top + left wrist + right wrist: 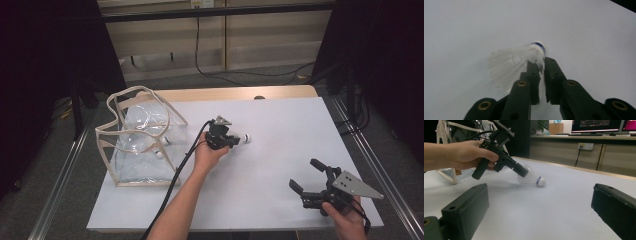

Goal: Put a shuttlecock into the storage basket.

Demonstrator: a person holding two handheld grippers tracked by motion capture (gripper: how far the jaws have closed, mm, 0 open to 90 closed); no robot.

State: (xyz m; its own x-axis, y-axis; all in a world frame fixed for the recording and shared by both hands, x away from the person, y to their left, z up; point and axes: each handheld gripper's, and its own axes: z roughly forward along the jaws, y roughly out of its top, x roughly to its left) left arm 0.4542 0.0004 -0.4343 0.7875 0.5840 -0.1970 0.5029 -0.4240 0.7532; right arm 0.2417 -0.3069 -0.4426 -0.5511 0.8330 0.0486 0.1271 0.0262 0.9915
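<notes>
high: overhead, far | tool views: low, close | shared: shuttlecock (534, 53)

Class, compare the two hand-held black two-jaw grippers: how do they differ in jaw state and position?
The left gripper has its jaws shut on the white feathered shuttlecock at mid-table; the right gripper has its jaws spread wide on nothing. The left sits beside the clear plastic bag; the right sits near the table's front corner. Both are black and hand-held.
</notes>
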